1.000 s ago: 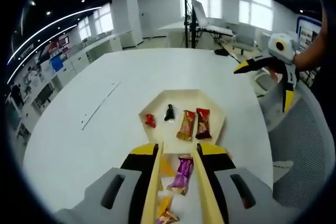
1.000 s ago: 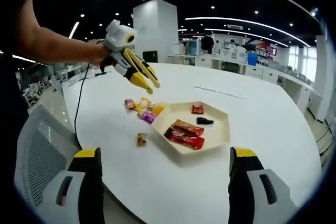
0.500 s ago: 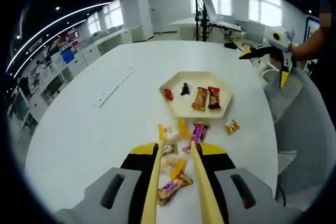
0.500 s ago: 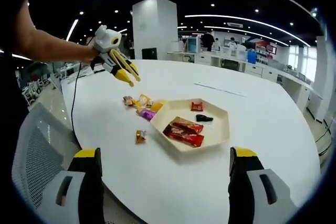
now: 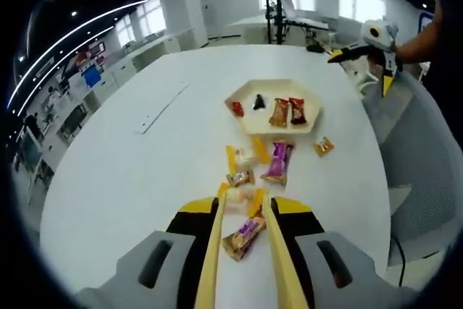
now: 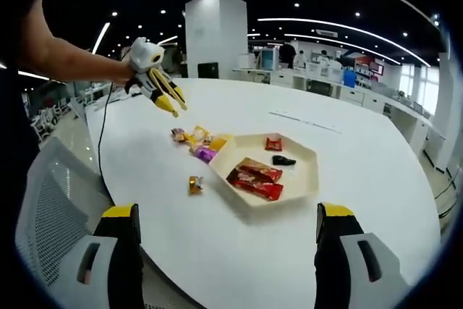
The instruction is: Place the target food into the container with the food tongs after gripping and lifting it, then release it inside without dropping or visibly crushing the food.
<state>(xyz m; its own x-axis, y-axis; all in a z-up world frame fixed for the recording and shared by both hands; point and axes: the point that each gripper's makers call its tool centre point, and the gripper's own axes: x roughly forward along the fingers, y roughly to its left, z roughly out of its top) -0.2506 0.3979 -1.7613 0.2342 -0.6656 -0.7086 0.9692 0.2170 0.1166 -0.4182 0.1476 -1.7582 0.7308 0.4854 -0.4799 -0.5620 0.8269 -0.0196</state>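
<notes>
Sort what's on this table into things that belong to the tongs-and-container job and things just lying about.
Belongs to the job:
- tray, already holding wrapped snacks
- loose wrapped snacks lying beside the tray
- food tongs in the left hand-held gripper
- right hand-held gripper, jaws wide apart, holding nothing

Just lying about:
- cable trailing over the table edge
- mesh chair
- flat strip on the table

A hand is holding the left gripper (image 6: 172, 100), jaws nearly together, above wrapped candies (image 6: 197, 142) lying on the white table (image 6: 376, 179) beside a hexagonal tray (image 6: 307, 179) carrying red-wrapped snacks (image 6: 255, 181), while the right gripper (image 6: 226, 240) is gaping wide.
</notes>
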